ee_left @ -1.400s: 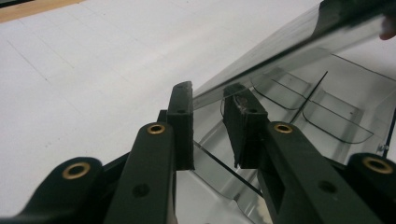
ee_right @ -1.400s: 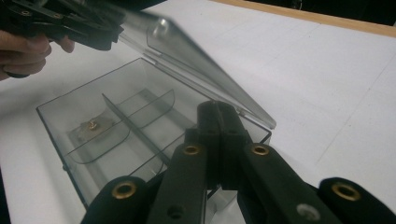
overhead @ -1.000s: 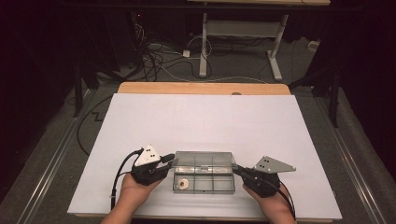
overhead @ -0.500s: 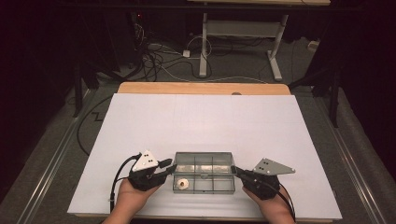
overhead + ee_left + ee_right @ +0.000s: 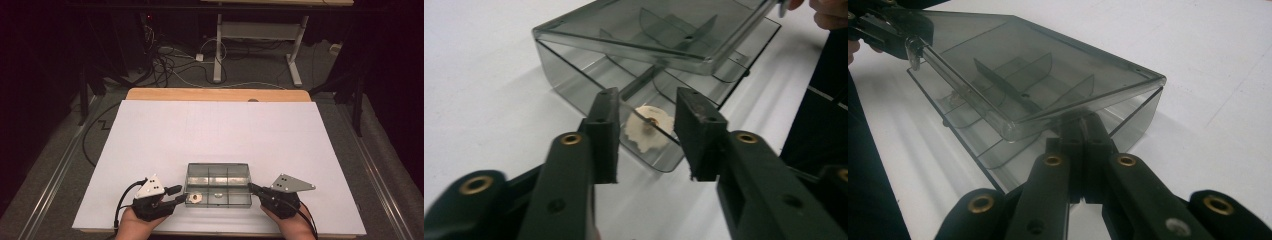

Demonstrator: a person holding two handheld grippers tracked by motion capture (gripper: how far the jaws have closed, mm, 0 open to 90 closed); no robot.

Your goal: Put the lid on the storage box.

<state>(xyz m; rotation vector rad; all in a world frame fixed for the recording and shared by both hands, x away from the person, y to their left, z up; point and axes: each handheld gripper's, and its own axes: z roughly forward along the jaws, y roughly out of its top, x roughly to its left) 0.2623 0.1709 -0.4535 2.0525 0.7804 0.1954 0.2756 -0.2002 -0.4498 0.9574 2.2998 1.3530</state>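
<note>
Where the high view looks down on the white table (image 5: 220,130), a smoky transparent compartment box (image 5: 218,184) sits in the lower middle of the frame, between the two hand-held grippers. The left gripper (image 5: 175,195) lies at the lower left of the box, its jaws parted and reaching to the box's left end. The right gripper (image 5: 251,188) lies at the lower right, its closed jaw tips at the box's right end. A small pale disc (image 5: 194,197) rests in the lower left compartment.

Seen from the left gripper view, the left gripper (image 5: 646,135) has its jaws a moderate way apart, and they have just been opening. The near corner of the box (image 5: 649,105) stands between the jaw tips, but neither pad presses on it. The pale disc (image 5: 649,131) shows through the wall just behind that corner. The hinged lid (image 5: 659,30) is raised across the upper part of the frame.

From the right gripper view, the right gripper (image 5: 1082,142) at lower centre has its jaws pinched together on the edge of the lid (image 5: 1038,65), holding it tilted up above the box (image 5: 1135,120). The left gripper (image 5: 898,30) appears in the upper left corner.
</note>
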